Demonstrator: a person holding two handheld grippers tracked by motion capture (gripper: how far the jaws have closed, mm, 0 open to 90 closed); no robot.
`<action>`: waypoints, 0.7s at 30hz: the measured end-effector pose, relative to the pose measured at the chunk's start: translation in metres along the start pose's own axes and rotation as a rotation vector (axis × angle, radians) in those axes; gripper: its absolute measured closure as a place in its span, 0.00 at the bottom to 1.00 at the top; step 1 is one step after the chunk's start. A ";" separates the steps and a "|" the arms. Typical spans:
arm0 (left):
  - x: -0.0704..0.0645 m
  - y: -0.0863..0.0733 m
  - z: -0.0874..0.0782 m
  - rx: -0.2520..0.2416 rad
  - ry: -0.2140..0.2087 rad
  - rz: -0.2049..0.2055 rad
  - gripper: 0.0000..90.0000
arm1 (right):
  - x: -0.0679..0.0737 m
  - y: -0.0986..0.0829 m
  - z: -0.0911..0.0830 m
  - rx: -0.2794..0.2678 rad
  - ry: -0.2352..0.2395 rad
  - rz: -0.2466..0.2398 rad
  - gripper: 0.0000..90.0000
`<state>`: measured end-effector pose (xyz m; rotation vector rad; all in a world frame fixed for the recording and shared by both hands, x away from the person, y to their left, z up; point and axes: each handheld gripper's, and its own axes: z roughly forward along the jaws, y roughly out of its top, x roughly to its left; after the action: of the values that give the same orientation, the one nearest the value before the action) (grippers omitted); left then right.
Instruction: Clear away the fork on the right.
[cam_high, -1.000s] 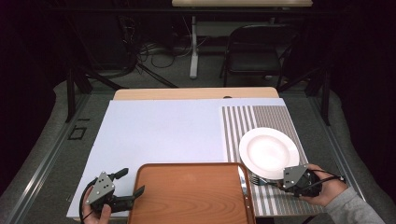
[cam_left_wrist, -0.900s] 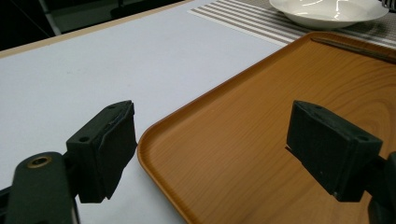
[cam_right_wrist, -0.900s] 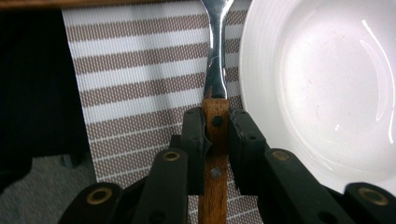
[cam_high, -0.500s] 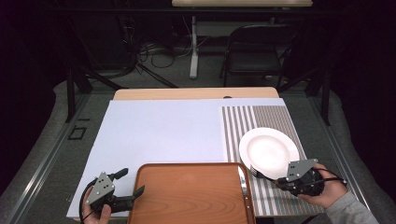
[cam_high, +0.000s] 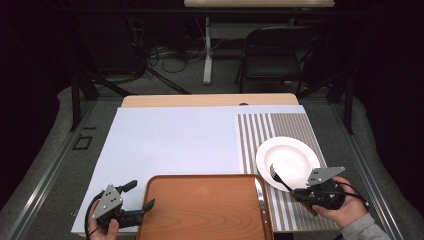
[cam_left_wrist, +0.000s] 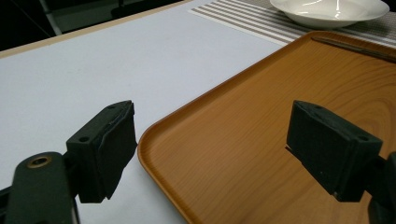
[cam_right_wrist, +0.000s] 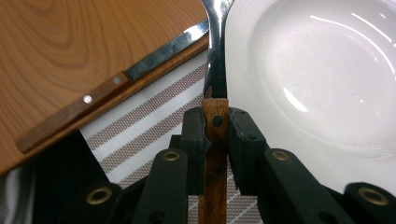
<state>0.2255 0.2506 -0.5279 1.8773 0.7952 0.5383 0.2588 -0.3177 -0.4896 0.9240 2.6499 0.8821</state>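
Your right gripper (cam_high: 300, 192) is clamped on the wooden handle of the fork (cam_right_wrist: 215, 56), and the change from a second ago is that the fork is off the striped mat (cam_high: 260, 131) now. Back then the gripper was down low at the near edge of the plate (cam_high: 295, 156) with the fork lying beside it; now the hand has slid a bit to the right and the fork's head is up over the near-left part of the plate. In the right gripper view the 2 jaws pinch the handle squarely from both sides, with the metal neck running straight up past the plate rim.

So I'd say the pickup is done and you're into the carry. The knife (cam_right_wrist: 116, 79) is on the right rim of the tray (cam_high: 200, 210), so my guess is the fork goes somewhere around there too.

Your left gripper (cam_high: 131, 215) hasn't budged. Its jaws are wide apart, holding nothing, parked at the near-left corner of the tray on the tabletop (cam_high: 165, 140).

Watch the tilt as you swing the fork over, since the grip is only on the handle.
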 end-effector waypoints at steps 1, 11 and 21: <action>0.000 0.000 0.000 0.002 0.001 0.001 0.18 | 0.000 -0.001 0.000 -0.008 0.009 0.021 0.86; 0.000 0.000 0.000 0.004 0.000 0.004 0.18 | 0.000 -0.007 0.002 -0.064 0.046 0.254 0.86; 0.000 0.000 0.000 0.003 0.000 0.006 0.18 | -0.003 -0.011 0.005 -0.103 0.071 0.418 0.86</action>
<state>0.2250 0.2506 -0.5274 1.8831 0.7918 0.5411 0.2577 -0.3245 -0.5000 1.4744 2.4771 1.1436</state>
